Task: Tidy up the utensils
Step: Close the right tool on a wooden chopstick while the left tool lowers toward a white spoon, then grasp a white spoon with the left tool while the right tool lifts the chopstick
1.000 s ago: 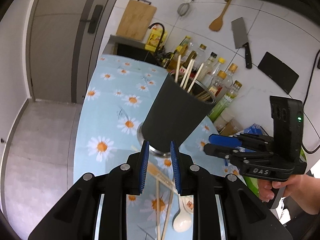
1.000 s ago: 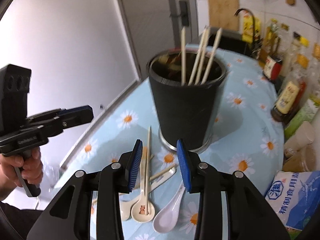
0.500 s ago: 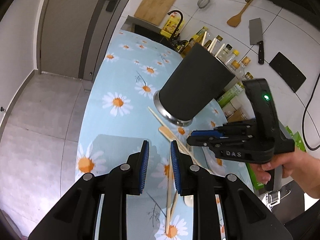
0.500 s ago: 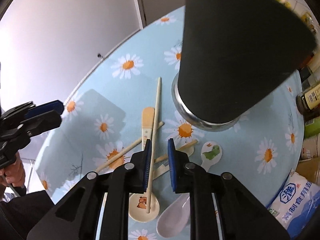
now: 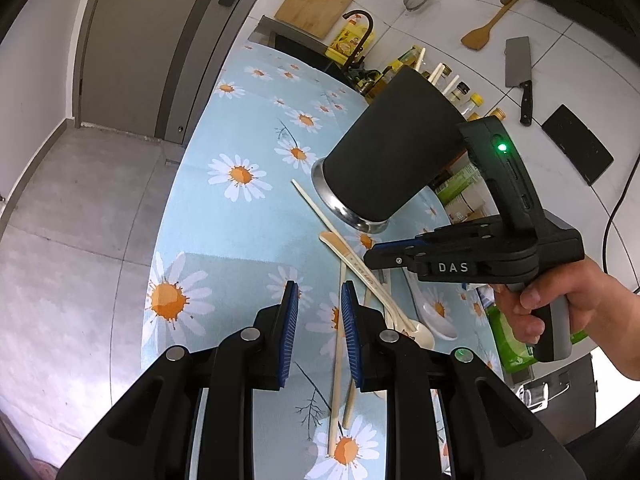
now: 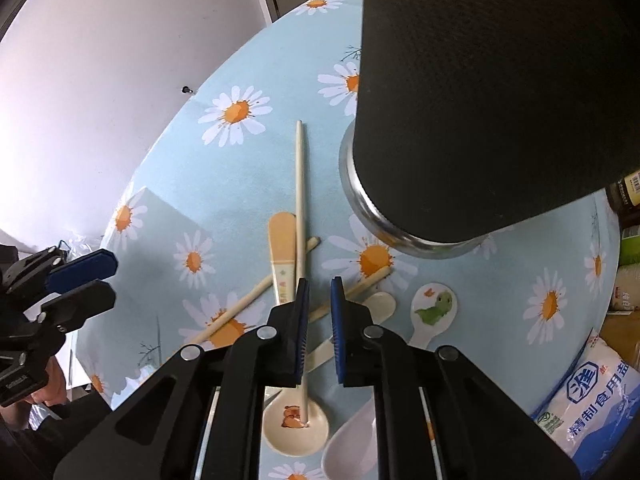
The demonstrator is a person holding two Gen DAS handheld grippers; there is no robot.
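A black utensil holder [image 5: 392, 160] with chopsticks [image 5: 438, 72] in it stands on the daisy tablecloth [image 5: 240, 240]. In front of it lie loose chopsticks and several spoons. My right gripper [image 6: 319, 282] points steeply down over this pile and its jaws are closing. A narrow gap shows between the pads with nothing pressed. One long chopstick [image 6: 299, 184] runs under the left pad and ends in a cream spoon with a bear [image 6: 294, 428]. A green-dinosaur spoon [image 6: 434, 308] lies to the right. My left gripper [image 5: 319, 286] hovers open and empty beside the pile.
Sauce bottles [image 5: 464, 92] line the wall behind the holder. A salt bag [image 6: 592, 408] and a green packet [image 5: 508, 340] sit at the table's right. The table edge [image 5: 176, 184] drops to the floor on the left. A cleaver [image 5: 518, 68] hangs on the wall.
Both grippers have sunk toward the table. The right one tipped downward from facing the holder to looking onto the utensils, and its jaws narrowed. The left jaws kept their gap.
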